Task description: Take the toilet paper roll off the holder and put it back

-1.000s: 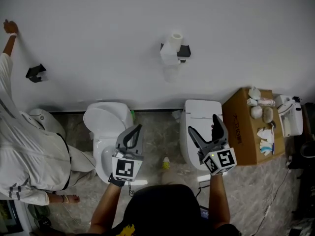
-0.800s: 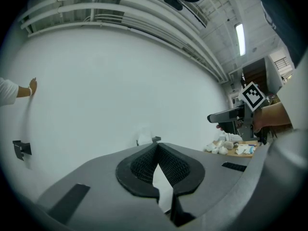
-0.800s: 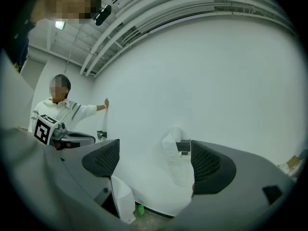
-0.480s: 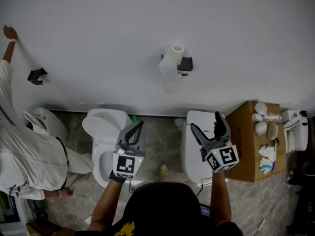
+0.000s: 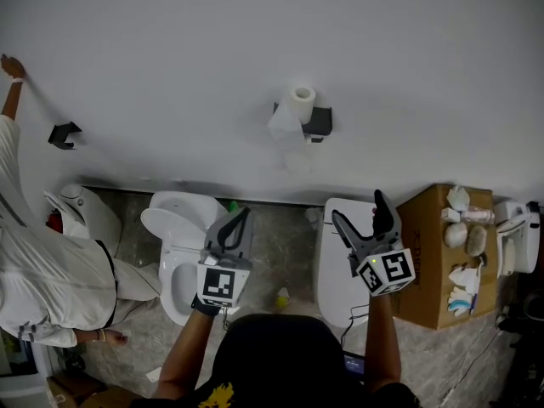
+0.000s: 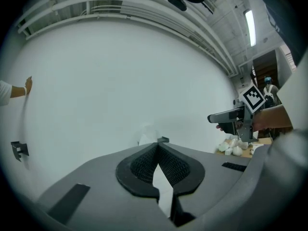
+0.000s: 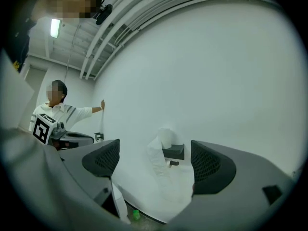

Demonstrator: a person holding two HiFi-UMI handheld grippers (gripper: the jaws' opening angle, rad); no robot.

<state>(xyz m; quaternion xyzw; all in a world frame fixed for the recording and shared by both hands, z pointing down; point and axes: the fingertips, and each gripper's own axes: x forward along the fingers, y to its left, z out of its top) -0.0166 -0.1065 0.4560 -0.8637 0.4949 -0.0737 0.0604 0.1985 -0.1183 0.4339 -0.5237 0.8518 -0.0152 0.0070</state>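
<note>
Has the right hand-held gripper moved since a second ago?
Yes: against the white toilet below it, the right hand-held gripper has edged forward, toward the wall holder.

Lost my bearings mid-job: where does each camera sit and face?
Head view: on the person's head, looking down at white toilet paper roll, black wall holder; forearms, left gripper, right gripper show.
Left gripper view: rides left gripper, faces wall; shut jaws show.
Right gripper view: rides right gripper, faces roll; open jaws show.
All three share the roll.
</note>
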